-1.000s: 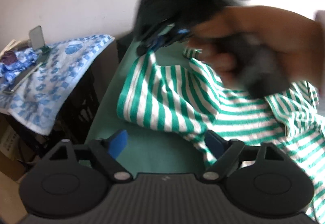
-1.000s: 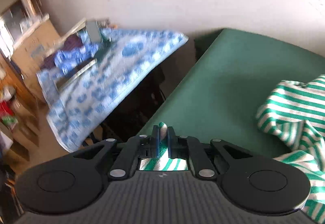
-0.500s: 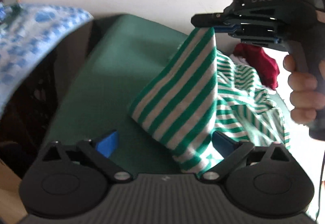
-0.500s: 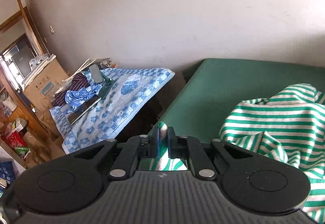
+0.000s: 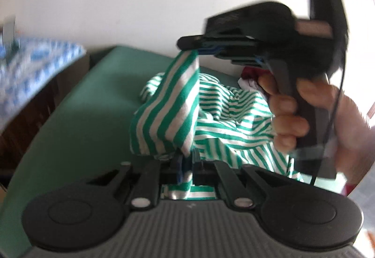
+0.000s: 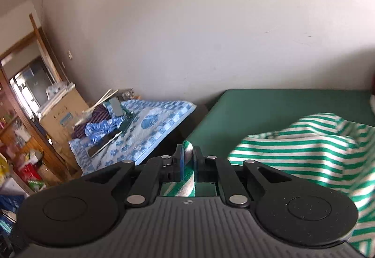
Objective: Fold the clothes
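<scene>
Striped shirt [image 5: 178,103] edges are clamped in your left gripper [image 5: 186,165] and right gripper [image 6: 187,159]; bare green surface [image 5: 89,112] lies leftward.

The green-and-white striped garment [image 5: 178,103] lay crumpled on the green surface [image 5: 77,117], one part lifted up into a hanging, stretched fold with stripes running lengthwise. Its lower edge was pinched near the camera; the rest spread rumpled behind and to the right.

Right hand [image 5: 328,117] motion-blurred; red garment [image 5: 249,71] mostly hidden behind gripper.
</scene>
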`<action>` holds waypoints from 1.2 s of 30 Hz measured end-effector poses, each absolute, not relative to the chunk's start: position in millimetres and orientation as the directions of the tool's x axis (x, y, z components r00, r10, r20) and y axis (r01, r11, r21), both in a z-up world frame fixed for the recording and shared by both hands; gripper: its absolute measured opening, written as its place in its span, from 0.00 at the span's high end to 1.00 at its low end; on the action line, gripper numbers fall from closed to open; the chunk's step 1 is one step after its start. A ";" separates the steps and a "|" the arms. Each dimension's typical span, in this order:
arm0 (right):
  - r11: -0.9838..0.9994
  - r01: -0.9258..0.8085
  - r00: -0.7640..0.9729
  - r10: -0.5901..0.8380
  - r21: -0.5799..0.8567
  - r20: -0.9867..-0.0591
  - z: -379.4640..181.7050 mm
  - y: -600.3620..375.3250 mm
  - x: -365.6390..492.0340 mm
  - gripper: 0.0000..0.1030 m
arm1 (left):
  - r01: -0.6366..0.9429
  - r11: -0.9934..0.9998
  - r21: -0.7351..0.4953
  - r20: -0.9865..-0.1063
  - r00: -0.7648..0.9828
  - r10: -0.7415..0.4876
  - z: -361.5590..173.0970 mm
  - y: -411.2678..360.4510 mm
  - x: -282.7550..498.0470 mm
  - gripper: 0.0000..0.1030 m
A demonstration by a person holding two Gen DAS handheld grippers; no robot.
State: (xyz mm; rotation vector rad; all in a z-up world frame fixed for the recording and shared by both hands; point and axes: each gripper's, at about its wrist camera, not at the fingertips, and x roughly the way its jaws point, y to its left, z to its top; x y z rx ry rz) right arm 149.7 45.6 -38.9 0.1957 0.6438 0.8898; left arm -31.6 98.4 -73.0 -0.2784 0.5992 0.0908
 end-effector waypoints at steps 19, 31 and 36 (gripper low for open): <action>0.753 -0.455 0.470 0.657 0.476 -0.590 -107.3 -140.6 144.1 0.62 | -0.009 0.996 0.086 -0.634 0.771 0.062 -105.7 -64.2 -54.4 0.40; 0.722 -0.299 0.372 0.690 0.624 -0.621 -150.0 -114.8 150.8 0.90 | -0.093 0.993 -0.078 -0.690 0.724 0.013 -113.6 -44.1 8.9 0.63; 0.683 -0.420 0.430 0.729 0.597 -0.532 -119.0 -115.5 145.2 0.93 | -0.074 0.993 -0.087 -0.658 0.753 -0.001 -109.5 -64.7 11.6 0.88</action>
